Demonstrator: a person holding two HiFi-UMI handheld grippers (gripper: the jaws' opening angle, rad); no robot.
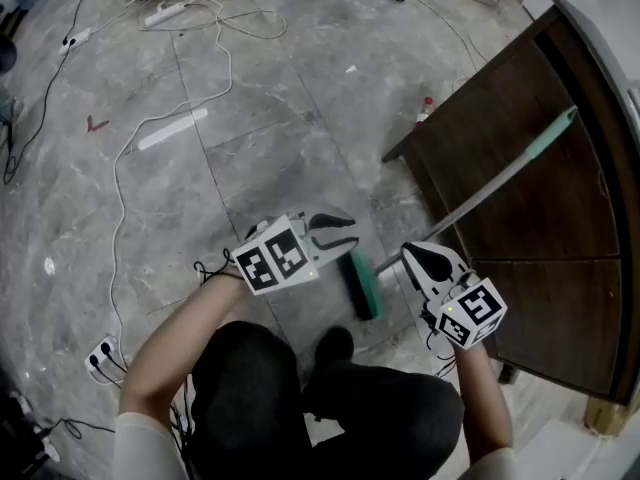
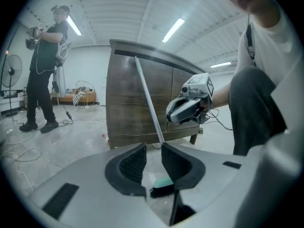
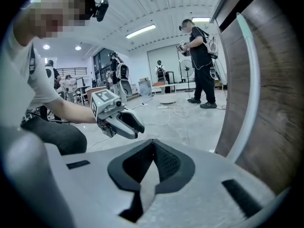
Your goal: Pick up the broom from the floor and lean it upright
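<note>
The broom stands tilted, its green head (image 1: 362, 284) on the floor between my two grippers. Its pale handle (image 1: 500, 180) runs up to the right and rests against the dark wooden cabinet (image 1: 530, 238). My left gripper (image 1: 338, 232) hovers just left of the head, jaws apart with nothing between them. In the left gripper view (image 2: 153, 146) the handle (image 2: 149, 103) rises beyond the jaws and the green head (image 2: 164, 183) shows below them. My right gripper (image 1: 420, 260) sits beside the lower handle, shut and empty. In the right gripper view (image 3: 153, 141) the handle (image 3: 250, 80) passes to its right.
White cables (image 1: 120, 168) and a power strip (image 1: 165, 13) lie across the grey marble floor. A small bottle (image 1: 426, 106) sits by the cabinet's corner. A person (image 2: 45, 70) stands in the background. My own knees and shoe (image 1: 335, 346) are right below the broom head.
</note>
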